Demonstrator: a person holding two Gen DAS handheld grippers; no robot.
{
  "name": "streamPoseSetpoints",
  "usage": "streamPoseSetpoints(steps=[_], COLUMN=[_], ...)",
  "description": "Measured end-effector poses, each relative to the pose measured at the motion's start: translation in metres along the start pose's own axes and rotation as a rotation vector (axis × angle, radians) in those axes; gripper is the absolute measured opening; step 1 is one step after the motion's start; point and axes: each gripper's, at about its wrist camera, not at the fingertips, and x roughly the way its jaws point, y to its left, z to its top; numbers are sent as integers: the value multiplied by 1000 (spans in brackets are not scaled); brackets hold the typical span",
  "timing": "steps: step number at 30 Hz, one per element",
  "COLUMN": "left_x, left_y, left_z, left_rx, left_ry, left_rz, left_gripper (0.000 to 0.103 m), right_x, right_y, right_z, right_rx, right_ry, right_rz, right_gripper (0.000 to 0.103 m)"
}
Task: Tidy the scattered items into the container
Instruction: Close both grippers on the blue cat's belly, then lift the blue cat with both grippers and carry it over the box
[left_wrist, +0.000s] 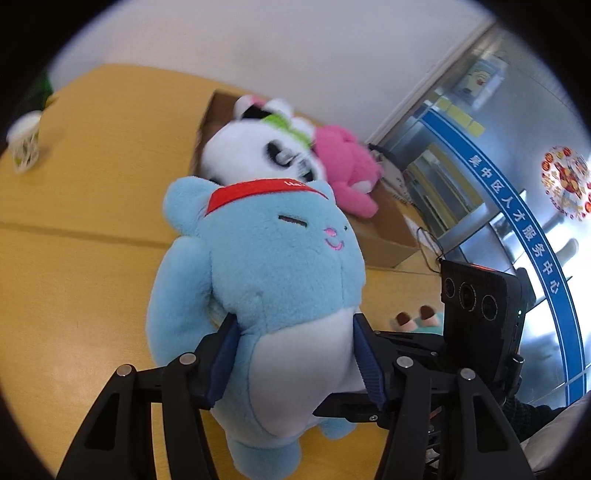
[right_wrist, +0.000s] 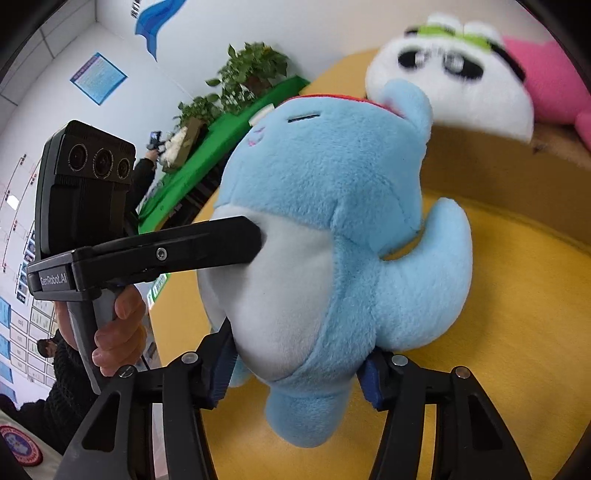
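A light blue plush toy (left_wrist: 273, 258) with a red headband and white belly is held above the yellow table (left_wrist: 85, 192). My left gripper (left_wrist: 295, 350) is shut on its belly. My right gripper (right_wrist: 299, 358) is shut on its lower body (right_wrist: 332, 229); the left gripper's finger presses into its belly in the right wrist view. Behind it stands a cardboard box (left_wrist: 391, 229) holding a white panda plush (left_wrist: 251, 147) and a pink plush (left_wrist: 343, 166). In the right wrist view the panda plush (right_wrist: 450, 88) and pink plush (right_wrist: 550, 88) lie in the box (right_wrist: 517, 177).
A white paper cup (left_wrist: 26, 144) stands at the table's far left. Another plush (left_wrist: 417, 321) with brown feet lies behind my right gripper's body (left_wrist: 480, 314). Potted plants (right_wrist: 243, 81) on a green surface and a glass wall (left_wrist: 517, 184) lie beyond the table.
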Motion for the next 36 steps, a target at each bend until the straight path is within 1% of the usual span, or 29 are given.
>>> streamPoseSetpoints(steps=[2, 4, 7, 9, 12, 15, 17, 21, 25, 28, 32, 34, 36], left_x=[-8, -14, -21, -20, -14, -4, 8, 42, 86, 121, 158, 174, 186], left_y=[-24, -52, -90, -108, -130, -145, -151, -157, -147, -131, -107, -97, -85], left_z=[16, 34, 60, 76, 103, 135, 157, 189, 207, 209, 204, 199, 195], left_rx=[49, 111, 207, 253, 300, 327, 333, 327, 288, 247, 193, 165, 125], left_ry=[-33, -65, -116, -135, -162, -182, -185, -169, -136, -99, -36, -6, 19], left_rz=[-6, -14, -47, -64, -85, -112, -130, -140, -155, -148, -133, -111, -90], left_gripper=[57, 57, 57, 57, 57, 57, 57, 57, 57, 57, 57, 57, 57], right_x=[-26, -54, -98, -125, -160, -183, -197, -206, -208, -197, -178, -164, -152], right_y=[4, 10, 20, 22, 20, 12, 3, -23, -56, -86, -130, -152, -165], right_z=[6, 13, 25, 33, 49, 68, 87, 122, 136, 142, 137, 137, 136], right_rx=[-13, -47, -114, -146, -180, -200, -211, -207, -182, -152, -97, -74, -65], right_ry=[-61, -125, -214, -263, -308, -339, -357, -371, -366, -352, -314, -288, -265], right_rz=[-3, -27, -90, -120, -177, -218, -241, -288, -292, -301, -265, -240, -228], right_gripper=[61, 61, 61, 61, 61, 61, 61, 61, 61, 61, 61, 61, 61])
